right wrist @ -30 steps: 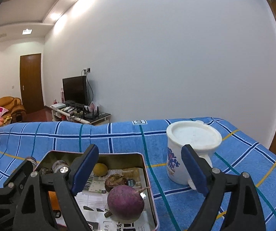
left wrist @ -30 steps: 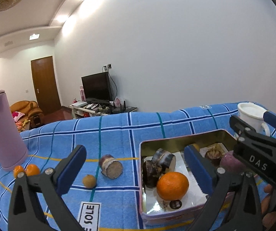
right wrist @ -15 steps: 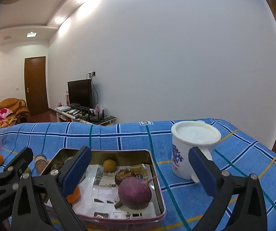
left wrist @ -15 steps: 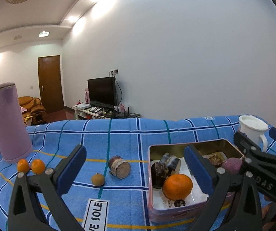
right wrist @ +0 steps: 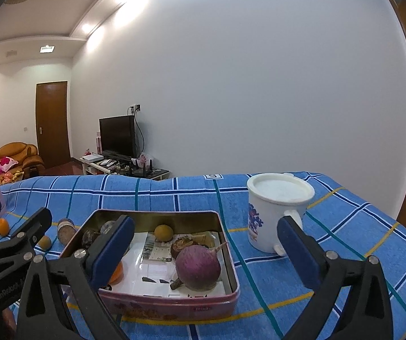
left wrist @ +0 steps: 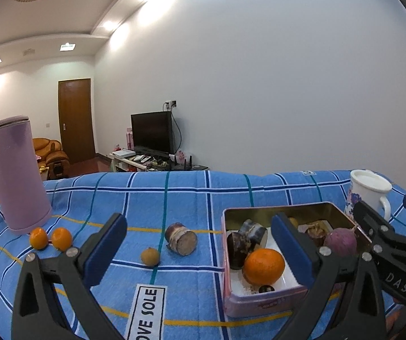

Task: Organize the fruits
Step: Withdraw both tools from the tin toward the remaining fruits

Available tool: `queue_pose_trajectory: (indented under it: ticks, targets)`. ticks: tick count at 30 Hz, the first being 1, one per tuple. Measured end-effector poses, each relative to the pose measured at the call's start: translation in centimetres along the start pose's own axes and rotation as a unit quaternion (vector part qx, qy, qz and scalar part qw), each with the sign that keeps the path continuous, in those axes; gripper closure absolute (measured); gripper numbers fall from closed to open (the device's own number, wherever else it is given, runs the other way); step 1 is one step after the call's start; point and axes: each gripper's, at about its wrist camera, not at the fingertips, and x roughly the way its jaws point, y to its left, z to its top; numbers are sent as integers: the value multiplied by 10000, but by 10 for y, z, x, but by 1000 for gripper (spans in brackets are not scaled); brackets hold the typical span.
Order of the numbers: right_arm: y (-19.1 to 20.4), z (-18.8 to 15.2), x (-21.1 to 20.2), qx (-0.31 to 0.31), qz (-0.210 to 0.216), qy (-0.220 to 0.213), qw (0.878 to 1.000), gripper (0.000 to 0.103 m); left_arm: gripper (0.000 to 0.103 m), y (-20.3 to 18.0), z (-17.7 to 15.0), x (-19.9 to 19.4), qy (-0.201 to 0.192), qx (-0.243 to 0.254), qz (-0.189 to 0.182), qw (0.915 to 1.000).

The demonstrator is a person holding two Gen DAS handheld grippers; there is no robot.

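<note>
A pink tin box [left wrist: 259,301] [right wrist: 174,306] sits on the blue checked cloth. It holds a big orange [left wrist: 264,266], dark cut pieces [left wrist: 245,240], a purple round root [right wrist: 198,267] [left wrist: 340,240] and a small yellow fruit [right wrist: 163,232]. On the cloth left of the tin lie a cut brown piece [left wrist: 181,238], a small yellow-brown fruit [left wrist: 150,256] and two little oranges [left wrist: 50,238]. My left gripper [left wrist: 200,245] is open above the cloth, nothing between its fingers. My right gripper [right wrist: 207,250] is open wide, held back from the tin, empty.
A tall lilac flask [left wrist: 17,174] stands at the far left by the two little oranges. A white lidded mug [right wrist: 276,209] [left wrist: 369,192] stands right of the tin. A white label [left wrist: 146,313] is sewn on the cloth near me.
Both grippers have drawn back from the tin, so more cloth shows. The right gripper's jaws have spread wider. The left view has levelled out. The fruits have not moved.
</note>
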Motion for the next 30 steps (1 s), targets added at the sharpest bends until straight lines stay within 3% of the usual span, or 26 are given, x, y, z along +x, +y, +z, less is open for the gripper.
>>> queue_pose_trajectory:
  ticks: [9,19,30]
  targets:
    - [2,-2,-5,8,-99,51,9999,1,0,10,-3,-5,72,-49,42,10000]
    - [11,-4,-16,137,-216,48,9997,2,0,31,-6,-10,94,670,198,9975]
    - [62,-4,-14,-208,229,227,9993,2,0,76,-7,-4,232,774,413,9959]
